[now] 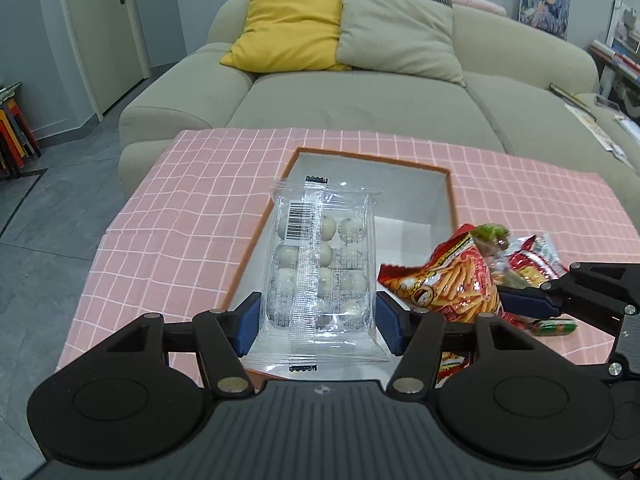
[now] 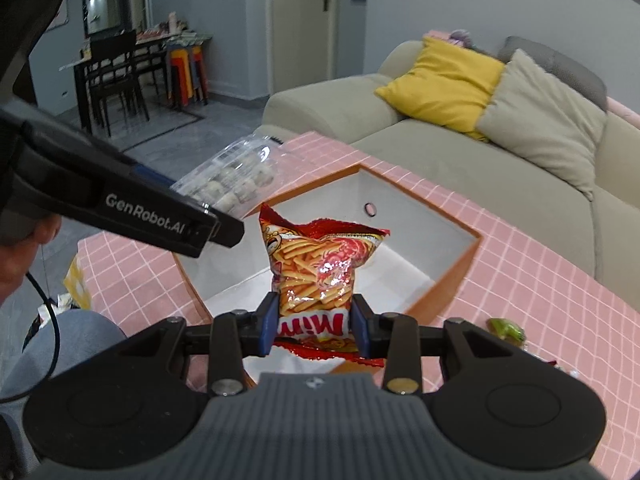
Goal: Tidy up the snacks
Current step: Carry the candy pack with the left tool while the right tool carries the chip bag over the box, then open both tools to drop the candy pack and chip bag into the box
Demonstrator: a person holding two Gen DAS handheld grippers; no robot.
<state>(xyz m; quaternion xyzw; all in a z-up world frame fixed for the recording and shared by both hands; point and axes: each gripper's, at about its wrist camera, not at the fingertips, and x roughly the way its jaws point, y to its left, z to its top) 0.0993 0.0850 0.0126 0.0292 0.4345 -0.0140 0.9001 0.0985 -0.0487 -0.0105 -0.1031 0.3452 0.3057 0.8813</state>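
My left gripper (image 1: 318,316) is shut on a clear packet of white round cakes (image 1: 320,256), held above the near left part of an orange-rimmed box (image 1: 450,196) with a white inside. In the right wrist view my right gripper (image 2: 315,328) is shut on a red bag of stick chips (image 2: 316,268), hanging over the same box (image 2: 464,268). The left wrist view shows that red bag (image 1: 448,280) at the right, with the right gripper (image 1: 524,300) behind it. In the right wrist view the clear packet (image 2: 236,176) and the left gripper (image 2: 218,230) are at upper left.
The box sits on a table with a pink checked cloth (image 1: 180,208). More snack packets (image 1: 536,256) and a green-wrapped one (image 1: 556,327) lie right of the box. A beige sofa (image 1: 360,108) with cushions stands behind the table. A person's hand (image 2: 24,248) holds the left gripper.
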